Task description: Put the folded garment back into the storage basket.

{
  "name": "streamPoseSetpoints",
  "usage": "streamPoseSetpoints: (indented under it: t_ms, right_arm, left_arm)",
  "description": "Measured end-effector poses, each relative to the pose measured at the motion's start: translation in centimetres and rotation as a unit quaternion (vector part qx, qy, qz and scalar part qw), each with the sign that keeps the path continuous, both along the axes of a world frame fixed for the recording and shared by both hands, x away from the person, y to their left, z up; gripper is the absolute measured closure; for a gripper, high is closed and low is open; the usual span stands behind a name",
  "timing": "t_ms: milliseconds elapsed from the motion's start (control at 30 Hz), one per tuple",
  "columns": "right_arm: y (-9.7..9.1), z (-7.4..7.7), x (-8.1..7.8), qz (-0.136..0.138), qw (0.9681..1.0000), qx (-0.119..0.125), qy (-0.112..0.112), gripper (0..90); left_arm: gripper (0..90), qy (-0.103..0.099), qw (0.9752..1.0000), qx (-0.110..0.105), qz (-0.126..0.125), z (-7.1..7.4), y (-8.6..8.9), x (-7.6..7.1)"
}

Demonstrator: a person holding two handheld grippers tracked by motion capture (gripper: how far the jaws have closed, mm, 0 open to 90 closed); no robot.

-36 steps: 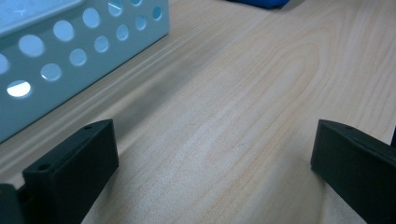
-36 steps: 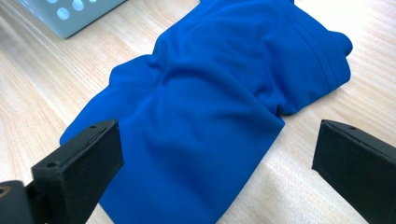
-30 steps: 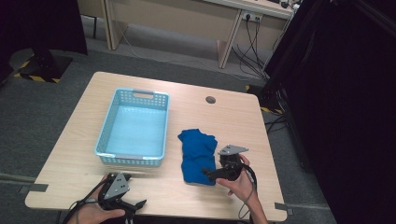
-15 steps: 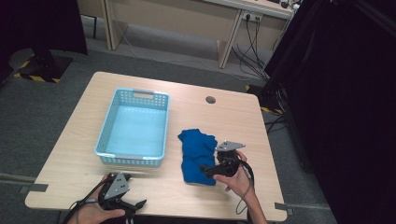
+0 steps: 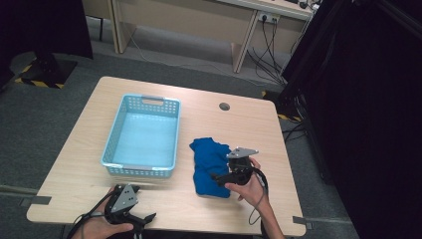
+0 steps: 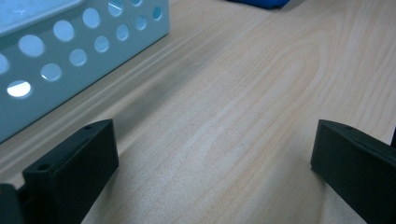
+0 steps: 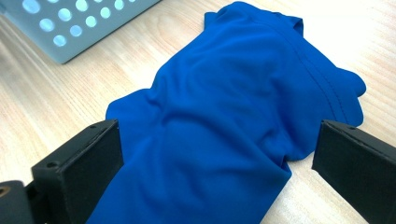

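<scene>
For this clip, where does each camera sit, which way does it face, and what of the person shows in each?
High view: above the person's side, facing forward and down on the table; both hands show, with left gripper and right gripper.
Left gripper view: low over bare wood, jaws wide apart, basket wall at upper left.
Right gripper view: close over the blue cloth, jaws open on either side of it.
Shared: basket and cloth appear in all three.

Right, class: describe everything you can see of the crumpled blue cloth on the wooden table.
The crumpled blue cloth is a soft, matte, stitched fabric, bunched into folds, lying flat on the light wooden table right of the pale blue perforated plastic basket, apart from it. The right gripper is at its near edge, jaws open either side of the cloth.
</scene>
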State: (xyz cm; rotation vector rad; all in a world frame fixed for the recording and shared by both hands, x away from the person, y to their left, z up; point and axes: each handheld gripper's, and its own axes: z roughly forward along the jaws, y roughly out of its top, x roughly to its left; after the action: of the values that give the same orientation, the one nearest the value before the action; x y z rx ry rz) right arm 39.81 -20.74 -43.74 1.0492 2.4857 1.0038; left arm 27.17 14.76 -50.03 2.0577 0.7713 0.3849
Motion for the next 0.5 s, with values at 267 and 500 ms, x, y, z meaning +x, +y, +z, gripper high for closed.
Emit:
streamPoseSetpoints:
  t_ms: [267,500]
  right_arm:
    - [0.4,-0.1,0.5,0.0,1.0,-0.003,0.003,2.2]
    - [0.8,-0.2,1.1,0.002,1.0,-0.002,0.0,2.4]
  left_arm:
    - [0.0,0.0,1.0,-0.001,0.0,0.0,0.0,0.0]
    - [0.0,0.0,1.0,0.0,0.0,0.0,0.0,0.0]
